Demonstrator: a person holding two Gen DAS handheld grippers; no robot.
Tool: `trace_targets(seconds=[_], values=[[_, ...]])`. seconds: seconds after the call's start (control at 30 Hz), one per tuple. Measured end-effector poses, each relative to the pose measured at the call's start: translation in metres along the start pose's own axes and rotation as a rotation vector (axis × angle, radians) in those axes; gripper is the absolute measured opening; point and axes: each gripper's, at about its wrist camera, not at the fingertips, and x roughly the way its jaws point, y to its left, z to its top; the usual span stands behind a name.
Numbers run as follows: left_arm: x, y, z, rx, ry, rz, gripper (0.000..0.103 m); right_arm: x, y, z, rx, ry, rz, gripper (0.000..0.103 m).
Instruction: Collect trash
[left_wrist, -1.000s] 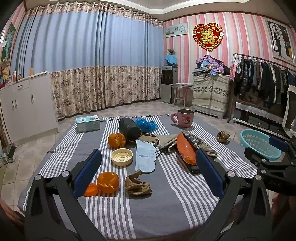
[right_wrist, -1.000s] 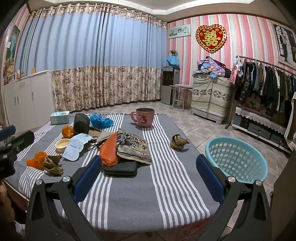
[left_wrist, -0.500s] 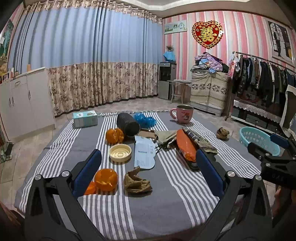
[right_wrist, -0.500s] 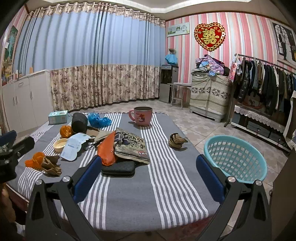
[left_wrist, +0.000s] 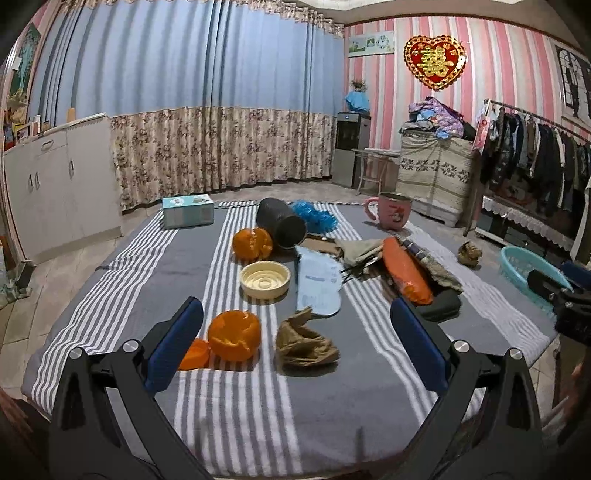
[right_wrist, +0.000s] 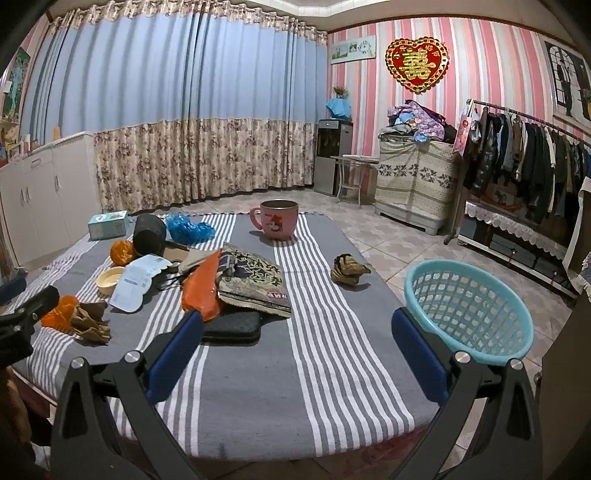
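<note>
Both grippers, left gripper (left_wrist: 295, 339) and right gripper (right_wrist: 297, 341), hang spread open and empty, because the crumpled paper (left_wrist: 306, 341) waits between the left jaws.

Gold double-happiness character 囍 on red heart wall ornament (right_wrist: 416, 63), small red label on patterned pouch (right_wrist: 255, 280) seemingly illegible

A grey-and-white striped table (left_wrist: 229, 413) carries orange peels (left_wrist: 233, 339), crumpled brown paper (left_wrist: 304, 345), a pink mug (right_wrist: 277, 219).
</note>
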Motion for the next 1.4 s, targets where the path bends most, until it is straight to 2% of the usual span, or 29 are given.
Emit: trace_targets(seconds=[0.5,0.63,0.67,0.87,1.0,1.03,1.07,1.17,1.3,1.4], values=[[0.051,0.059,-0.012,-0.116,0.183,0.094,0.097,0.026,-0.01,-0.008,0.006,0.109,-0.071,0.099],[0.065,0.059,-0.013,-0.071,0.216,0.119,0.089,0.026,-0.012,-0.009,0.011,0.108,-0.081,0.099],[0.07,0.06,-0.013,-0.065,0.23,0.113,0.085,0.026,-0.012,-0.009,0.014,0.109,-0.078,0.099],[0.09,0.061,-0.009,-0.064,0.285,0.042,0.073,0.031,-0.016,-0.01,0.031,0.122,-0.075,0.099],[0.107,0.057,-0.014,-0.051,0.345,0.009,0.06,0.035,-0.023,-0.009,0.054,0.138,-0.075,0.099],[0.108,0.054,-0.015,-0.027,0.343,0.019,0.057,0.036,-0.026,-0.009,0.066,0.141,-0.073,0.099],[0.109,0.05,-0.015,-0.005,0.345,0.017,0.048,0.037,-0.027,-0.008,0.074,0.143,-0.072,0.099],[0.106,0.048,-0.013,-0.015,0.341,-0.027,0.04,0.04,-0.031,-0.003,0.078,0.146,-0.074,0.099],[0.104,0.05,-0.005,-0.009,0.337,-0.032,0.036,0.051,-0.044,0.015,0.1,0.142,-0.068,0.099],[0.102,0.059,0.014,-0.028,0.302,-0.022,0.036,0.067,-0.056,0.034,0.106,0.158,-0.048,0.099]])
